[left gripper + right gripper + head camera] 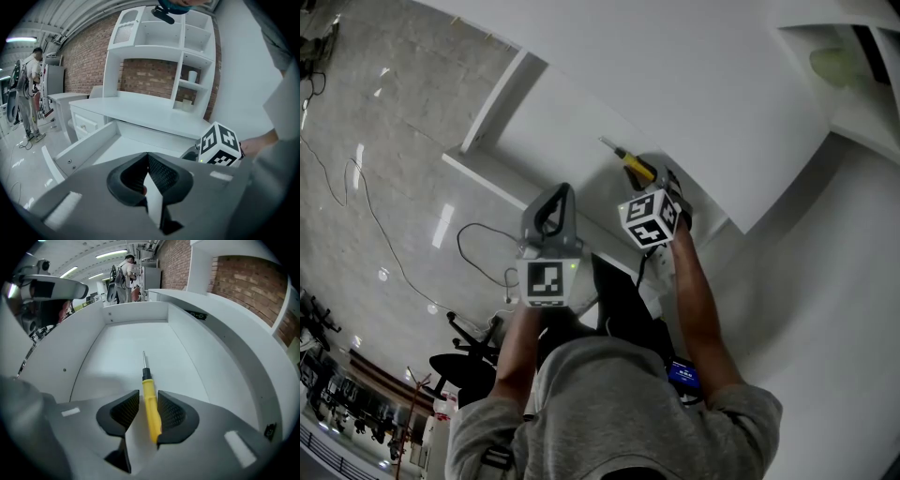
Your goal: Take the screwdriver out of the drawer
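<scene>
A screwdriver [636, 167] with a yellow handle and a thin metal shaft lies on the floor of the open white drawer [492, 103], near its right side. In the right gripper view its handle [151, 408] lies between the pads of my right gripper [149, 397]. The jaws point steeply down, with a slim gap showing on the left side of the handle. In the head view the right gripper [667, 183] hangs just over the handle's near end. My left gripper [564, 189] hovers by the drawer's front edge, its jaws [147, 157] shut on nothing.
The white desktop [694, 84] overhangs the drawer's back. A white hutch with shelves [187, 61] stands against a brick wall. The drawer's walls [136, 312] hem in the screwdriver. Cables [356, 187] and office chairs [464, 361] are on the glossy floor. A person [30, 93] stands far off.
</scene>
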`<move>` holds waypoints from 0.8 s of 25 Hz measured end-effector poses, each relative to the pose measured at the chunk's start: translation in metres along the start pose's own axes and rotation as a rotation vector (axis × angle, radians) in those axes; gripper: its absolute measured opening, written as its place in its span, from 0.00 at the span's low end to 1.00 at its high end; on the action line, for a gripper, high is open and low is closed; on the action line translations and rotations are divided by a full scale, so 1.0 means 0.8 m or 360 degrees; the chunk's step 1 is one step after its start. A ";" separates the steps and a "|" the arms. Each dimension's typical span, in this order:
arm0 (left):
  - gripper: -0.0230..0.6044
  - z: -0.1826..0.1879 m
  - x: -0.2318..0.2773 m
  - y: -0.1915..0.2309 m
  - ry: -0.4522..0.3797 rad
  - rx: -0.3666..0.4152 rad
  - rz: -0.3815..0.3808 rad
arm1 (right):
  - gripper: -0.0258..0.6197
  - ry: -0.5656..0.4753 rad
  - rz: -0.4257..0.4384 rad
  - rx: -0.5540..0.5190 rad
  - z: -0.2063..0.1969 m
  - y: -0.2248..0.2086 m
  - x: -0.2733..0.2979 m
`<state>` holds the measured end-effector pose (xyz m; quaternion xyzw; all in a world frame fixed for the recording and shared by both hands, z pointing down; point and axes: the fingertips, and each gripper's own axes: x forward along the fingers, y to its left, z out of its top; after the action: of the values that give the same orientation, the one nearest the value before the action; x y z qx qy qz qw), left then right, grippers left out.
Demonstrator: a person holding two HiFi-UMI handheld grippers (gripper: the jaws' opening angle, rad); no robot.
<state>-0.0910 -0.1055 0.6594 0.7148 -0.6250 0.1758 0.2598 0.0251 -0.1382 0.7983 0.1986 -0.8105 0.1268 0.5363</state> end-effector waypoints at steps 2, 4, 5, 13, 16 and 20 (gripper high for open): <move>0.06 0.000 0.000 0.000 -0.0004 -0.0015 0.0004 | 0.21 0.0008 -0.0014 0.0000 -0.001 -0.002 0.001; 0.06 0.000 0.001 0.001 -0.0010 -0.0002 0.0003 | 0.19 0.0013 -0.0024 -0.0012 -0.001 -0.002 0.002; 0.06 0.000 0.001 0.001 -0.0012 0.0001 0.0002 | 0.18 0.0016 -0.0023 -0.0021 -0.001 -0.002 0.002; 0.05 0.005 -0.001 -0.003 -0.0028 0.0011 0.0003 | 0.16 0.0016 -0.0002 -0.0047 -0.001 0.001 0.001; 0.06 0.009 -0.006 -0.003 -0.0032 0.0014 0.0007 | 0.16 -0.0007 -0.0005 -0.0043 0.001 0.002 -0.006; 0.06 0.018 -0.015 -0.005 -0.0058 0.0043 0.0014 | 0.16 -0.0044 -0.0020 -0.0059 0.008 0.005 -0.020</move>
<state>-0.0900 -0.1040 0.6399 0.7186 -0.6303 0.1723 0.2381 0.0233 -0.1347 0.7812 0.1956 -0.8188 0.1056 0.5294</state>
